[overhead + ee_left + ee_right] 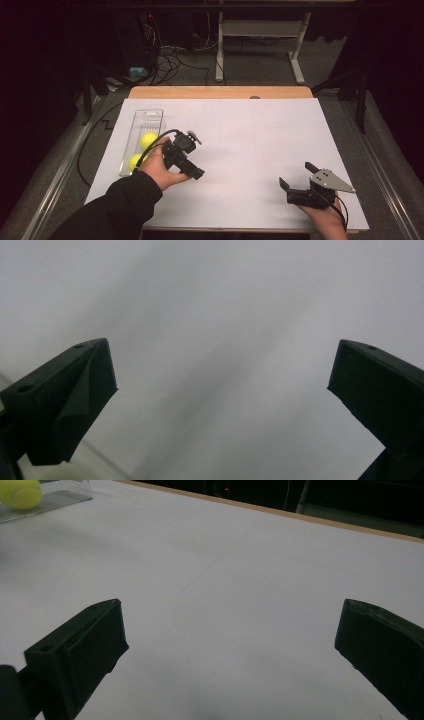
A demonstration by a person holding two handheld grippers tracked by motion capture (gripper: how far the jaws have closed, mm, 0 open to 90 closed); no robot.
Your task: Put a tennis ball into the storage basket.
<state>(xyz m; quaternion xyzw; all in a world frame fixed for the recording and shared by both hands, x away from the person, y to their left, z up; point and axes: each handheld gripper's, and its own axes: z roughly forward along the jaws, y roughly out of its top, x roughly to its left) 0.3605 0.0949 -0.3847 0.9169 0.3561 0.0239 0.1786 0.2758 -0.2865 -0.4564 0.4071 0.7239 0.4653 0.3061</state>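
Balls (142, 148), two yellow ones, lay in a clear tray (150, 116) at the left side of the table (260, 135), one behind the other along the tray's length. The left hand-held gripper (196, 173) was held just to the right of the tray, close to the nearer ball but not touching it, and pointed down and to the right toward the white sheet. Its jaws stood spread with nothing between them; in the left gripper view they framed bare white surface, with what may have been the tray's edge (100, 462) at the bottom left, though that part was too blurred to be sure. The right hand-held gripper (296, 175) sat low near the table's front right corner, well apart from the tray, its jaws also spread and empty. In the right gripper view one ball (20, 492) showed far off at the top left, resting in the tray (55, 501).
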